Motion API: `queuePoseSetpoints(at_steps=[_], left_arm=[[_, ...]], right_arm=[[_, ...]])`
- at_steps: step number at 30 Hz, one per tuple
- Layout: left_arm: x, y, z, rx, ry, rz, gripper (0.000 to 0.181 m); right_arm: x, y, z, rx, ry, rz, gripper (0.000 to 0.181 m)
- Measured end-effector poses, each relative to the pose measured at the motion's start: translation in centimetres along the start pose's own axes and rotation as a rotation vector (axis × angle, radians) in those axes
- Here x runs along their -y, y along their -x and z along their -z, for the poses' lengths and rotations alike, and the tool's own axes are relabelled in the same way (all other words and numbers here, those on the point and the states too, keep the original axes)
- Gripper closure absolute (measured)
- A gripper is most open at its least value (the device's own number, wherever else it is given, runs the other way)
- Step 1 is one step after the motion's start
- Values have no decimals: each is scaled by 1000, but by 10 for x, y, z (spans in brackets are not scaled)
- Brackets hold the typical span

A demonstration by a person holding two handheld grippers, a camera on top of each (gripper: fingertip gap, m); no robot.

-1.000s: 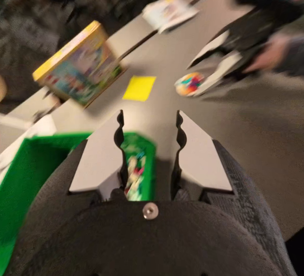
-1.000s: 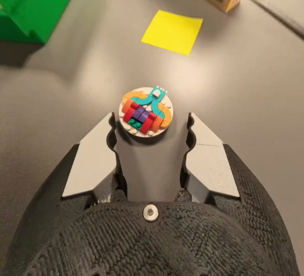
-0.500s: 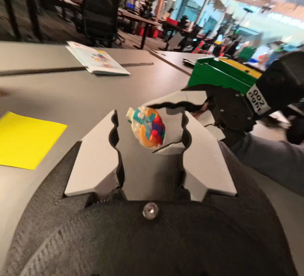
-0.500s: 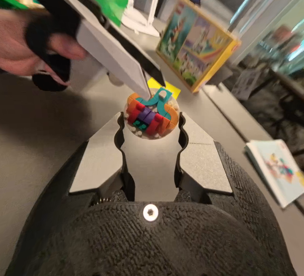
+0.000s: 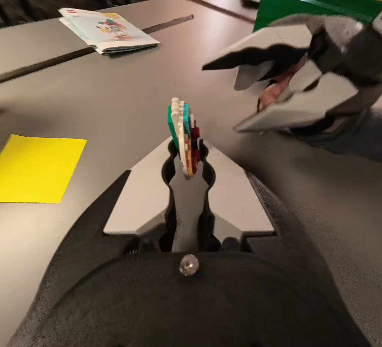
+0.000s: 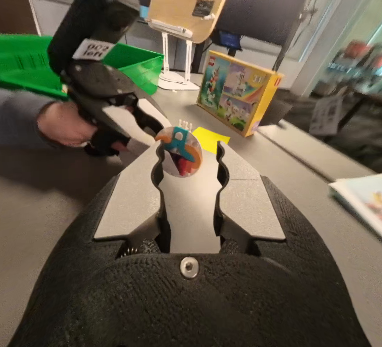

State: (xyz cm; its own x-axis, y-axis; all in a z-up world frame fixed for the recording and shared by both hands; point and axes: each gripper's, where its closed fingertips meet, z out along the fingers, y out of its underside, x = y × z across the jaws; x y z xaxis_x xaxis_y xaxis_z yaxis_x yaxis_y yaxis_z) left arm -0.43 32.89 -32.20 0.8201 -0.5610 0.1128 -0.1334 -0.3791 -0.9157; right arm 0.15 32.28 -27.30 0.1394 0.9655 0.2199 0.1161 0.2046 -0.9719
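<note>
A small round white disc of coloured bricks (image 5: 184, 140) is pinched edge-on between the fingertips of my left gripper (image 5: 187, 147), held above the grey table (image 5: 124, 93). My right gripper (image 6: 189, 147) is open, its fingers on either side of the disc (image 6: 179, 153). In the right wrist view the left gripper (image 6: 159, 132) comes in from the left, held by a hand (image 6: 64, 124). In the left wrist view the right gripper (image 5: 219, 98) is open at the upper right, apart from the disc.
A yellow paper square (image 5: 39, 167) lies on the table at the left. A booklet (image 5: 107, 29) lies farther back. A green bin (image 6: 134, 68), a toy set box (image 6: 235, 97) and a wooden board on a white stand (image 6: 186, 0) stand beyond. Across from one pair of fingers to the other is roughly 5 centimetres.
The disc lay on the table, then my right gripper lifted it. Now my left gripper has shut on it edge-on and my right gripper has opened and let go.
</note>
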Motion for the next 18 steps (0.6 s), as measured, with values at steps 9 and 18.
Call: queuePoseSetpoints(at_steps=[9, 18], left_arm=[[-9, 8, -9, 191, 83, -150, 162], [-10, 14, -11, 335, 123, -371, 161]], right_arm=[[-16, 8, -19, -60, 108, -289, 164], [-21, 1, -18, -162, 133, -326, 169]])
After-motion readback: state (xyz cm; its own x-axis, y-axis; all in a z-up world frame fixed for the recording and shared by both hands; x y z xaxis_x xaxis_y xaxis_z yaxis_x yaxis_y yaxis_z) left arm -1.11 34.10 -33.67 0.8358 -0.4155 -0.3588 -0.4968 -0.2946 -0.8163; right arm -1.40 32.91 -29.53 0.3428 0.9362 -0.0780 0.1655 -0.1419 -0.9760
